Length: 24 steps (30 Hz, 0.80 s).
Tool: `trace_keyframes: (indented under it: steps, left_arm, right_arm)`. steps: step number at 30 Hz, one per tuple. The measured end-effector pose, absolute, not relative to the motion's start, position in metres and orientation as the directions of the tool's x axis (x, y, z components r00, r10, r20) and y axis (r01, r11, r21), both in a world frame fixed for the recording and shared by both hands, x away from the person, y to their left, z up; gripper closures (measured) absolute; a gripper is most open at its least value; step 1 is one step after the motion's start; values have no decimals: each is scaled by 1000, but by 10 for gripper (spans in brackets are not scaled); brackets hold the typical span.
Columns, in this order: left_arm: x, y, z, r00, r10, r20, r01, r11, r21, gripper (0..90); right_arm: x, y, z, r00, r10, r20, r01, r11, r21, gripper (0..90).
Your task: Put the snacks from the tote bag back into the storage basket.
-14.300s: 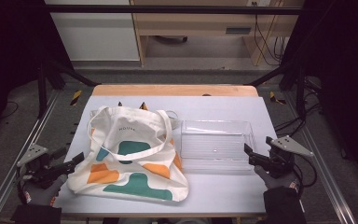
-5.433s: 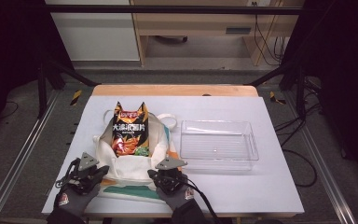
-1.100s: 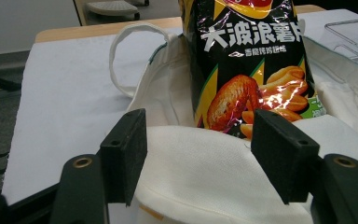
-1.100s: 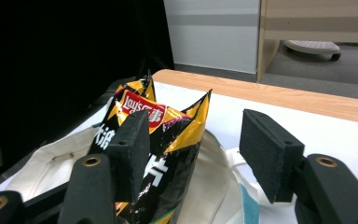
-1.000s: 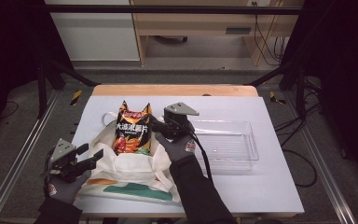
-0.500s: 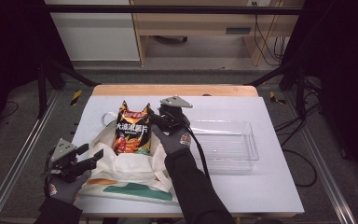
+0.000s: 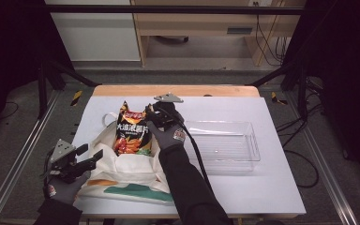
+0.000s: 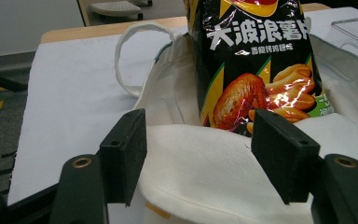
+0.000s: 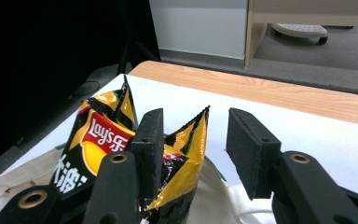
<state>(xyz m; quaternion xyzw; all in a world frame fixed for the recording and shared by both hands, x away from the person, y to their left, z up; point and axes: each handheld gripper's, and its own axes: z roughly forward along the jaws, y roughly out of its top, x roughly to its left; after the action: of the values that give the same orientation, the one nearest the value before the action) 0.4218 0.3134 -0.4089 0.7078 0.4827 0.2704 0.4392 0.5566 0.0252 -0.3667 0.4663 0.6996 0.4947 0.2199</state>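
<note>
My left gripper sits at about eight o'clock on the white-covered table, jaws spread either side of the folded-back rim of the cream canvas tote bag with orange and teal shapes; in the left gripper view the cloth bulges between the two pads, yet I cannot tell whether they truly press it, so I read them as straddling the rim to keep the mouth from following the packet out.

The glossy black, yellow and orange crisp packet stands upright in the bag's mouth, near the table's centre and a little toward ten o'clock, its lower part tucked behind the cloth.

My right gripper reaches in at the packet's top, on its two o'clock corner; the jaws have just been closing, and in the right gripper view the crimped yellow corner rises between the pads, touching the left one while the right one stands clear; so they are part-closed around it, not yet pinching.

The clear rectangular plastic tray waits at three o'clock, apart from the bag; I judge it the packet's likely destination.
</note>
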Motion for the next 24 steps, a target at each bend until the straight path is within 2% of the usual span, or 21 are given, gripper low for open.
trace_keyframes:
  steps: [10,18,22,24]
  left_arm:
    - [422,313,-408,389,921,-40,442,-148,885,354]
    - [422,314,-408,387,921,-43,446,-146,883,355]
    - [422,314,-408,388,921,-41,446,-148,883,357]
    - [422,314,-408,388,921,-42,448,-148,882,358]
  right_arm:
    - [569,31,-378,-437,887,149,465,81,882,589]
    - [571,34,-382,-443,881,167,490,82,868,681]
    - [572,34,-383,-448,877,176,503,84,860,742]
    - [573,34,-384,-449,876,176,507,87,857,803]
